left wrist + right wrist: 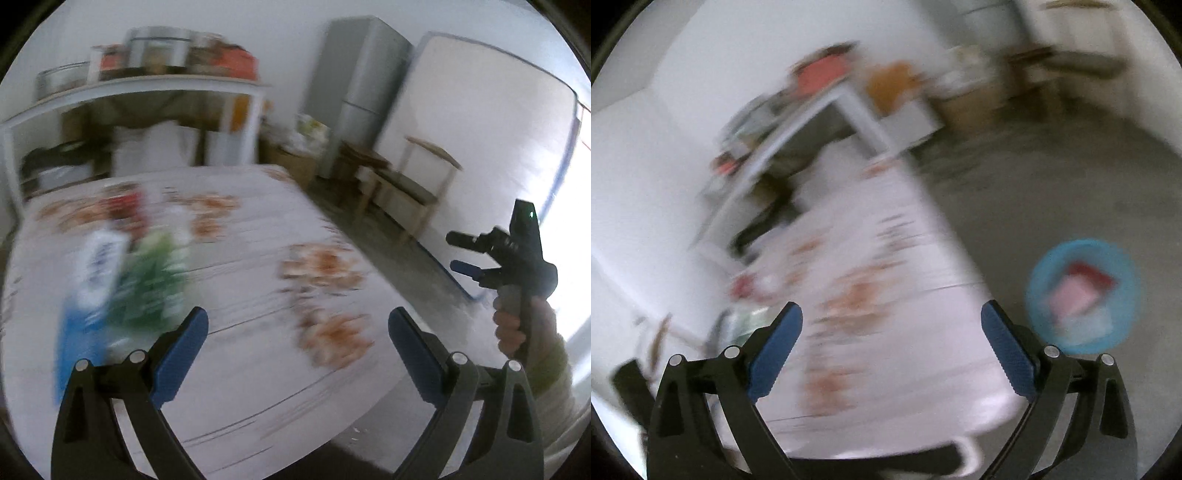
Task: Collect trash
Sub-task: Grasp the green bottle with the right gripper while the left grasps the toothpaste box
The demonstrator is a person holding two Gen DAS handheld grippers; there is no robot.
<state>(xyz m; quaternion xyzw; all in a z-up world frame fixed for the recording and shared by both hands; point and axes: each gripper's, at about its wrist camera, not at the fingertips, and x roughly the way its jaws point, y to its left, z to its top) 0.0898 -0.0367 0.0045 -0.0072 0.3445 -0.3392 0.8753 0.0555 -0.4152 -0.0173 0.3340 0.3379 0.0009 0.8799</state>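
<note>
Evidently the trash left to collect is sitting at the left of the left wrist view, on the white table [258, 295] with its orange flower print: a blue-and-white carton or pouch [94, 273], a crumpled green wrapper [155, 277] touching it on its right, and something red [127, 206] just behind — all smeared by motion blur, so their exact kind is hard to tell. They are looking light and thin-walled, likely to crush or slide rather than resist; the carton seems stiff enough to be pinched across its narrow sides, while the green wrapper is probably soft and slippery and best taken at a bunched fold. Neither gripper is holding anything: the left gripper [297, 332] is standing with its blue pads wide apart over bare tabletop, and the right gripper [892, 332] is likewise spread wide with nothing between its pads. At the right of the left wrist view a hand [517, 328] is gripping the other tool's handle. Down at the lower right of the right wrist view, a round blue bin [1039, 295] is standing on the grey floor [1052, 192] beside the table — inside it are lying a red piece, a pink one and something pale.
</note>
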